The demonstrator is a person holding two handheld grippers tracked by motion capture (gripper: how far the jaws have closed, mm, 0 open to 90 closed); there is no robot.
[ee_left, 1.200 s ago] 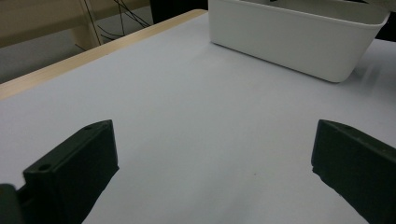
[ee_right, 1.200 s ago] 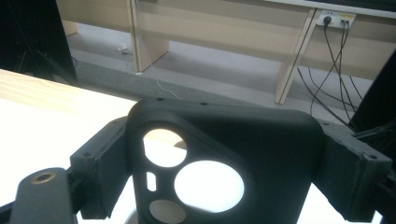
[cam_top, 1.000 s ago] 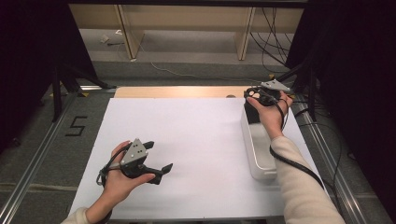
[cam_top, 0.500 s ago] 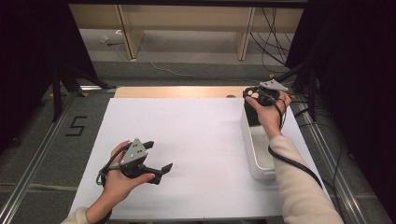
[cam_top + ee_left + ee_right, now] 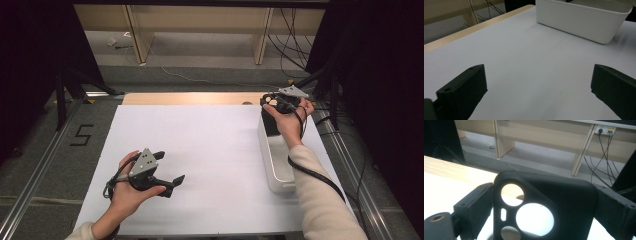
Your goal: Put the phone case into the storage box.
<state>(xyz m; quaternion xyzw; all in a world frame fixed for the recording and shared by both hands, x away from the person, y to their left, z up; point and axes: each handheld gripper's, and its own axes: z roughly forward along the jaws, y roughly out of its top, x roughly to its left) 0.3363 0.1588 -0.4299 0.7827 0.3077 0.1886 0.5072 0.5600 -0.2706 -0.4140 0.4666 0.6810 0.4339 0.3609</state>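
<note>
My right gripper (image 5: 271,101) is at the far right of the table, over the far end of a white bin (image 5: 278,181). It is shut on a black phone case (image 5: 270,124) that hangs down towards the bin. In the right gripper view the phone case (image 5: 564,197) stands between the two jaws, round camera cut-outs facing me, with the right gripper (image 5: 544,202) closed on its sides. My left gripper (image 5: 169,168) rests low over the white table (image 5: 210,145) at the near left, open and empty. In its own view the left gripper (image 5: 539,85) has its jaws wide apart over bare table.
The white bin (image 5: 579,22) lies along the table's right edge, long side running near to far. A bare wooden strip (image 5: 190,98) borders the table's far edge. Metal rails (image 5: 35,170) flank both sides. Cables (image 5: 295,30) hang beyond the far right.
</note>
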